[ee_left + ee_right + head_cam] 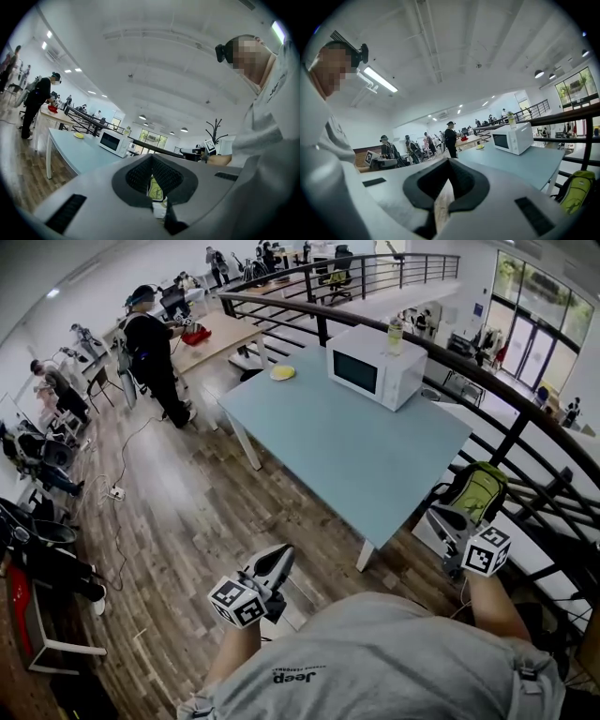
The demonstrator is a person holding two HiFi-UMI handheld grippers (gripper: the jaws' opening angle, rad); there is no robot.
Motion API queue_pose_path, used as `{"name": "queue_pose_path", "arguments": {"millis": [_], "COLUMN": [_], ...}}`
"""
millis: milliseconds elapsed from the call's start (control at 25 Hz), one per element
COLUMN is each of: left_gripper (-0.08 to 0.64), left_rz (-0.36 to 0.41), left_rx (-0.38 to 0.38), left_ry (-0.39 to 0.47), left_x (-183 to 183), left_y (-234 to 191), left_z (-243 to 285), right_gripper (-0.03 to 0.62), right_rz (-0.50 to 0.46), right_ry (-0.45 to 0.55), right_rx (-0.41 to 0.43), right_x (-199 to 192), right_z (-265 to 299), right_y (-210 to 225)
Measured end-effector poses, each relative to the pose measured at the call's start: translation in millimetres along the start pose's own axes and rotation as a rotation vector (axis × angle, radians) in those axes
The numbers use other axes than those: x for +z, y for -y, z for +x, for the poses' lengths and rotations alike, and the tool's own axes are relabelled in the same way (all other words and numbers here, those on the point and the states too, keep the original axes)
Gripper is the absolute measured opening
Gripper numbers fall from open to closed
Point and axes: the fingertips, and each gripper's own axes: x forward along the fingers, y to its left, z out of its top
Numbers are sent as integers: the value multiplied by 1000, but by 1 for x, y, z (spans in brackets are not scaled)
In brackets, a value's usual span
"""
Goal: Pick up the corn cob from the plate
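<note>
A yellow plate point(282, 372) lies at the far end of the light blue table point(375, 460); it is too small for me to tell the corn cob on it apart. The plate also shows in the left gripper view point(79, 135) and the right gripper view point(480, 147). My left gripper point(274, 563) is held off the table's near left corner, above the wooden floor, jaws together and nothing in them point(152, 157). My right gripper point(444, 519) hovers at the table's near right edge, shut and empty point(449, 160). Both are far from the plate.
A white microwave point(375, 365) with a bottle point(395, 336) on top stands on the table's far right. A black railing point(525, 423) runs along the right side, with a green backpack point(476, 491) beside it. A person in black point(155, 352) stands at a wooden table beyond.
</note>
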Motion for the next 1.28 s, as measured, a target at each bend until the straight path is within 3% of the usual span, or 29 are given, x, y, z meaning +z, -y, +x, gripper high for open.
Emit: {"name": "queue_pose_path", "arguments": {"millis": [200, 560, 840, 1040, 1280], "left_gripper": [18, 18, 18, 18, 18], "left_rz": [2, 33, 50, 48, 78], "left_rx": [20, 114, 233, 331, 371], "left_ry": [-9, 11, -10, -2, 36], "left_x": [-3, 21, 33, 47, 103], "left_y": [-2, -15, -37, -100, -255], "left_z": [38, 177, 225, 227, 241], "right_gripper": [17, 15, 15, 17, 18], "right_rz": [8, -24, -29, -78, -220], "right_ry": [-4, -12, -25, -76, -86], "right_rx": [48, 214, 311, 351, 311], "right_x": [-2, 37, 64, 70, 123], "right_z": [5, 55, 112, 192, 363], "right_y": [37, 169, 230, 246, 260]}}
